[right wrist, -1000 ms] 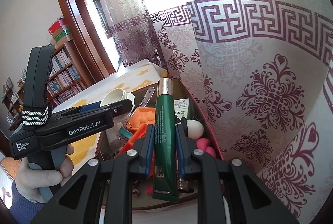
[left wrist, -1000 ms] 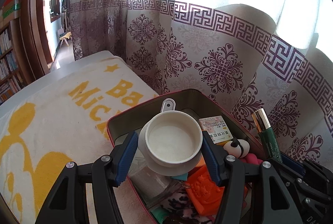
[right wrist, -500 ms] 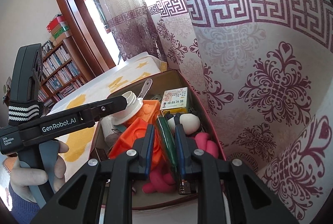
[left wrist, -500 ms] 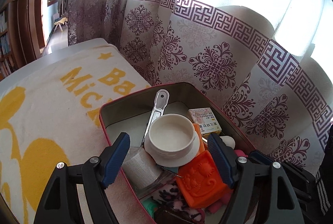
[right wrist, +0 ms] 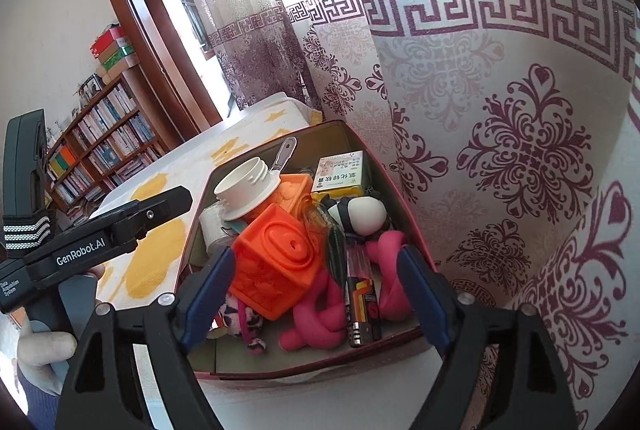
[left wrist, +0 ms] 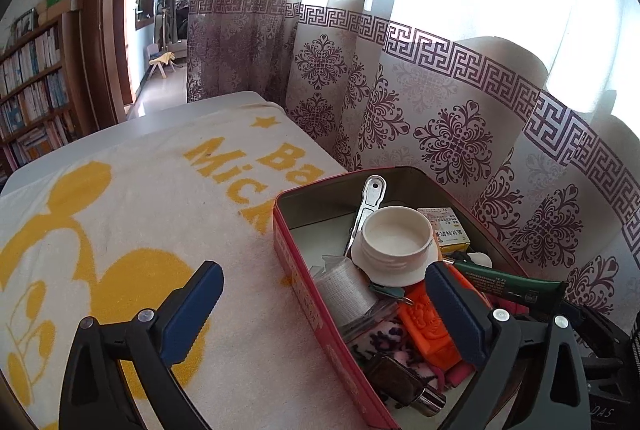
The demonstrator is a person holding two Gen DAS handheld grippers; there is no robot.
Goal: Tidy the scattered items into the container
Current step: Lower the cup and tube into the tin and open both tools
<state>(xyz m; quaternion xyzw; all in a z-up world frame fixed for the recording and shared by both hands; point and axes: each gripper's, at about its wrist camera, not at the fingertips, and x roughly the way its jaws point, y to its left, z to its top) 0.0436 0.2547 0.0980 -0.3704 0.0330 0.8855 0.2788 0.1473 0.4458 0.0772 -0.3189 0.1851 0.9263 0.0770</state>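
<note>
Nearest in the right wrist view, the right gripper (right wrist: 314, 294) has its jaws wide and opening, straddling the near end of the container (right wrist: 304, 366) with no pad pressing on anything. Between the blue pads lie an orange embossed cube (right wrist: 276, 262), a pink knotted toy (right wrist: 316, 322) and the green tube (right wrist: 338, 250), which lies loose among the other items with its flat crimped end towards the camera.

In the left wrist view, the left gripper (left wrist: 320, 310) also has jaws spread wide and opening, holding nothing; its left pad is over the towel (left wrist: 120, 214) and its right pad is over the tin's contents.

The container is a rectangular metal tin, red outside with a dull grey-green inside, standing on the white and yellow towel close to the patterned curtain (left wrist: 440, 118). It is crowded. A white jar (left wrist: 394, 242), mouth up and lidless, sits on top of the pile, with a metal clip handle (left wrist: 370, 202) behind it. Beside it are a roll of white gauze (left wrist: 344, 290) and a small yellow-and-white box (left wrist: 446, 230). A black-and-white panda figure (right wrist: 362, 216) lies beyond the pink toy.

At the left edge of the right wrist view, a hand (right wrist: 44, 346) grips the handle of the left gripper. Farther back stand a bookshelf (right wrist: 100, 150) and a wooden door frame (right wrist: 152, 46).
</note>
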